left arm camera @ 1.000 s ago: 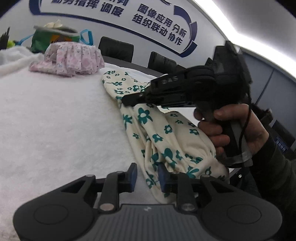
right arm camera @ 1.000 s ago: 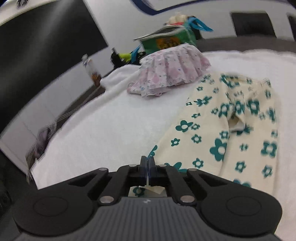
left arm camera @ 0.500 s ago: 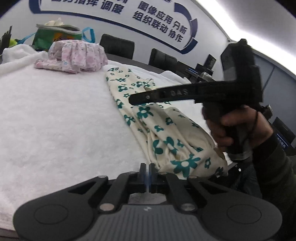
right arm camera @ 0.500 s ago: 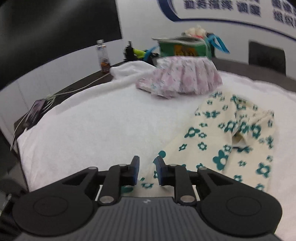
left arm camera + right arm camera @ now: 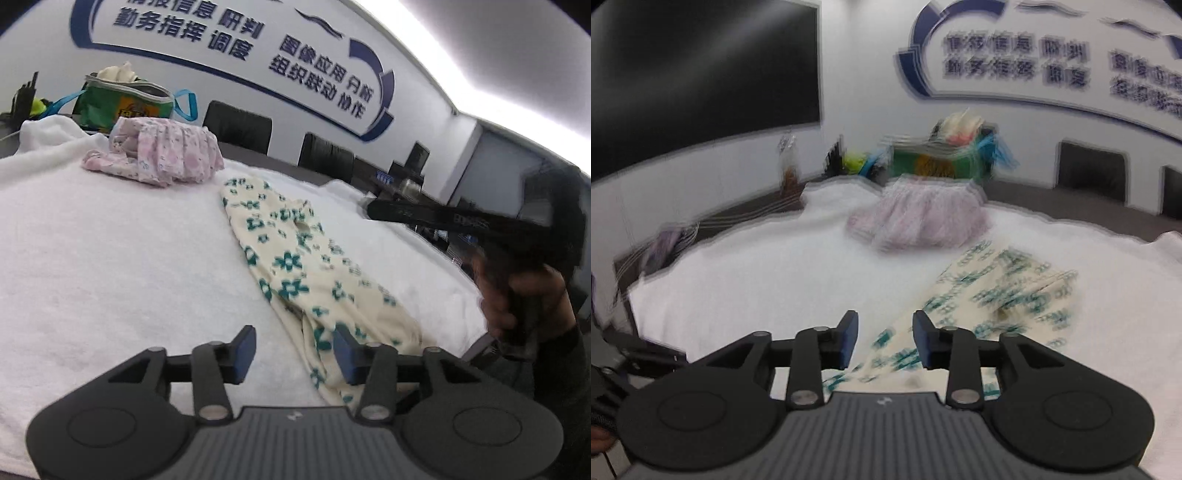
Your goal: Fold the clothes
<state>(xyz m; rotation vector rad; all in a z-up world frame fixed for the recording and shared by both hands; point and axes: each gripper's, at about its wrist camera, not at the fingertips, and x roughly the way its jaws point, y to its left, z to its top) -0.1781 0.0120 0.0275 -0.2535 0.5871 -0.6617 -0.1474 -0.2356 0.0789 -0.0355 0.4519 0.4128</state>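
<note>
Cream trousers with green flowers (image 5: 295, 266) lie folded lengthwise on the white towel-covered table (image 5: 110, 258), running from the middle toward the near edge. They also show, blurred, in the right wrist view (image 5: 990, 295). My left gripper (image 5: 293, 349) is open and empty just above the near end of the trousers. My right gripper (image 5: 884, 341) is open and empty above the same near end. In the left wrist view the right gripper's body (image 5: 480, 225) is held in a hand at the right, raised above the table.
A pile of pink floral clothes (image 5: 159, 155) lies at the back of the table, with a green bag (image 5: 125, 103) behind it. Black chairs (image 5: 236, 125) stand along the far wall. A bottle (image 5: 788, 162) and cables sit at the left.
Both grippers have opened: the right let go of the trousers' end first, then the left. Both have lifted and drawn back from the cloth, which now lies flat.
</note>
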